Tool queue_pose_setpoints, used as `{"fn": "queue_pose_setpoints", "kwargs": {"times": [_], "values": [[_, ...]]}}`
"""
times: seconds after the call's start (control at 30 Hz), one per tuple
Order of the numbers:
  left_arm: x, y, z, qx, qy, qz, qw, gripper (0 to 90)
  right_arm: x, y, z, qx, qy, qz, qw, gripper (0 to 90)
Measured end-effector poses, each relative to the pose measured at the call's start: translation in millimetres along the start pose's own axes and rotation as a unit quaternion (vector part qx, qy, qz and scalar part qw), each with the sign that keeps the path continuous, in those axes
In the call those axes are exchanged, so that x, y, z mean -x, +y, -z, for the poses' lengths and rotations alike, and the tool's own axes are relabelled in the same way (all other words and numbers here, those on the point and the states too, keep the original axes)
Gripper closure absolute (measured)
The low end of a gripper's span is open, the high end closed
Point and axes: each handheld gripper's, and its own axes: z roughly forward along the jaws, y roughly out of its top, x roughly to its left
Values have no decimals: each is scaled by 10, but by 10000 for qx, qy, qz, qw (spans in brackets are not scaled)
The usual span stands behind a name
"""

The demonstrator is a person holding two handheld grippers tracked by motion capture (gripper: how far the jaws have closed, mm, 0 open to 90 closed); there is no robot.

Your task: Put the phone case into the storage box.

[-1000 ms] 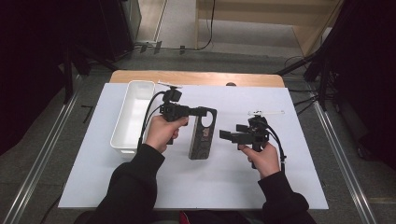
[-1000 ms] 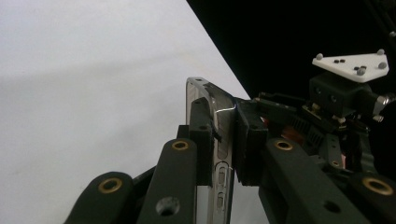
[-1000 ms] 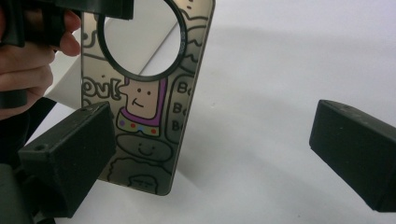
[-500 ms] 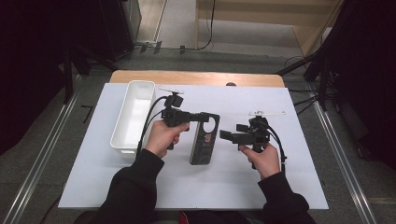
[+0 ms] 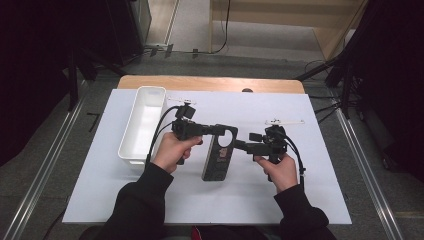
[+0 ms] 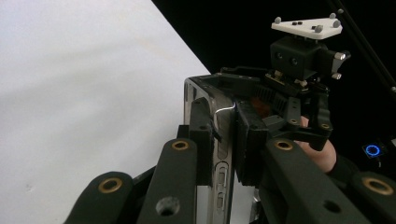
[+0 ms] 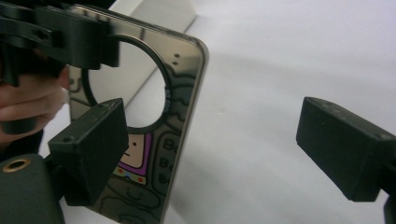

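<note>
Near the middle of the white worktop (image 5: 100,190), the left gripper (image 5: 216,130) is clamped on the upper end of a dark phone case (image 5: 220,155), its jaws pressed against the two faces of the case's edge — seen along the jaws in the left gripper view, where the glossy case (image 6: 219,140) stands on edge between them. In the high view the case rests tilted, its lower end toward the person and its upper end, with a round cut-out, held at the left gripper. The right gripper (image 5: 245,145) points leftward at the case's right edge; in the right gripper view its jaws stand well apart, one black pad in front of the case's printed face (image 7: 159,154) below the round opening and the other out over bare worktop, neither visibly pressing on the case. The left hand (image 5: 172,150) and right hand (image 5: 280,167) grasp the gripper handles, dark sleeves entering from the bottom of the high view. A white rectangular tray (image 5: 145,125) lies to the left of the left hand — long axis running away from the person — well apart from the case. A strip of wooden tabletop (image 5: 210,82) shows beyond the far edge of the white surface.
</note>
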Motion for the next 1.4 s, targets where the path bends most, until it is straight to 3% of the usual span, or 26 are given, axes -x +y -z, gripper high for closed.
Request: {"fn": "queue_pose_setpoints", "kwargs": {"times": [0.3, 0.37, 0.53, 0.77, 1.07, 1.27, 1.4], "values": [[-71, -82, 37, 85, -128, 26, 9999, 796, -14, -8, -50, -82, 78, 29, 9999, 89], [-66, -86, 32, 111, -189, 22, 9998, 796, -17, -17, -60, -85, 106, 49, 9999, 169], [-95, -116, 21, 189, -361, 152, 9991, 796, -9, -21, -100, -90, 189, 20, 9998, 202], [-130, -150, 33, 244, -431, 176, 9986, 796, 25, -13, -118, -88, 336, -23, 9994, 301], [-132, -192, 4, 262, -464, 116, 9985, 797, 47, -5, -205, -126, 542, -97, 9984, 404], [-140, -205, 0, 294, -489, 61, 9983, 796, 46, -7, -243, -149, 616, -137, 9979, 528], [-136, -216, -9, 312, -431, -85, 9985, 796, 51, -5, -245, -111, 727, -171, 9971, 622]]}}
